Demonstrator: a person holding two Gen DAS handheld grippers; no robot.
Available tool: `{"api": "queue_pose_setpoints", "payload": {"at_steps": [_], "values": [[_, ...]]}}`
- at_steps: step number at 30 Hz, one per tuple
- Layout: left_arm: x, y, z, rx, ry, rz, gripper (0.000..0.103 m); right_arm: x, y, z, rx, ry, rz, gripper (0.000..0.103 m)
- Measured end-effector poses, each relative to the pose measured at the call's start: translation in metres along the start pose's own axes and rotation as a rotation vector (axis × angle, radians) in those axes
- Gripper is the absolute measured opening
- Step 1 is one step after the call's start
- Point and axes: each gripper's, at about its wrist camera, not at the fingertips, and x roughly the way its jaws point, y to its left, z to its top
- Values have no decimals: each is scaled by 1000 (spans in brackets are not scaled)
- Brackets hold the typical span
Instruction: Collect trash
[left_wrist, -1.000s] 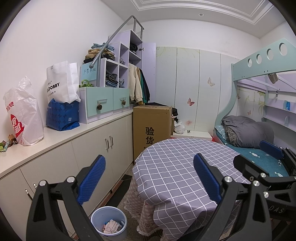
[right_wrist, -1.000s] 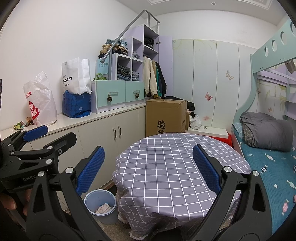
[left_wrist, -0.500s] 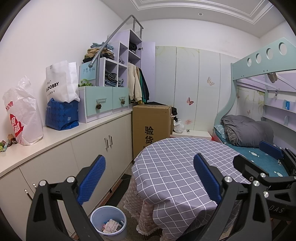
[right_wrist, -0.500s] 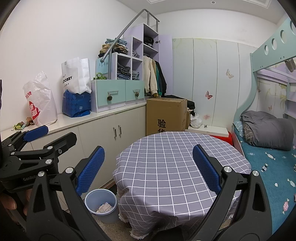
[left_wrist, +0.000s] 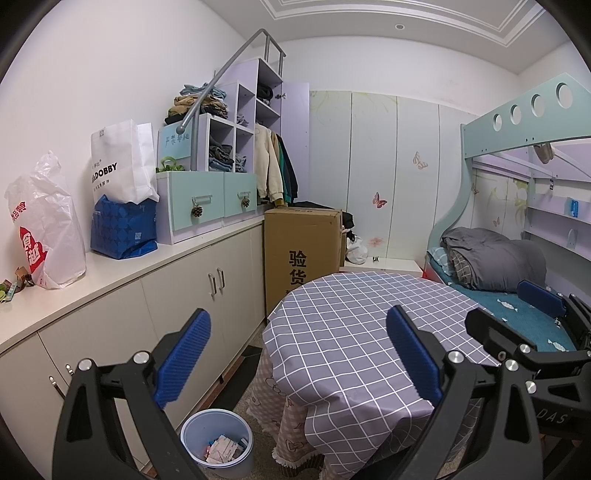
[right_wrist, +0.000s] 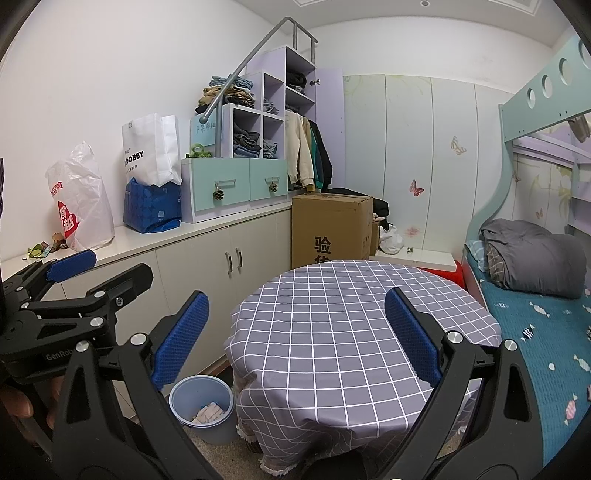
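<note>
Down low, part of the blue trash bin (left_wrist: 217, 439) is hidden behind the left gripper (left_wrist: 297, 354) in the left view, and the hanging edge of the checked tablecloth (right_wrist: 351, 325) covers a bit of its rim in the right view. The bin stands on the floor, between the white cupboards (left_wrist: 207, 291) and the round table. It is a pale blue round tub with white and pinkish scraps of paper trash (left_wrist: 223, 448) inside; what the scraps are is too small to tell. The left gripper has its blue pads spread wide apart and nothing sits between them. The right gripper (right_wrist: 297, 349) is spread just as wide and holds nothing too. Each gripper pokes into the side of the other's view, only partly seen. A bit of a hand (right_wrist: 22, 404) shows at the bottom left of the right view, mostly cut off. The table top looks bare. A big brown box (left_wrist: 301, 251) stands behind the table.
</note>
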Motion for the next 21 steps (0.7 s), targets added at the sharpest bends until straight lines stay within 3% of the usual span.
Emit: {"api": "queue_pose_setpoints", "payload": {"at_steps": [21], "values": [[0, 0, 1, 1, 1, 0, 94, 1, -2, -1, 1, 2, 0, 94]]}}
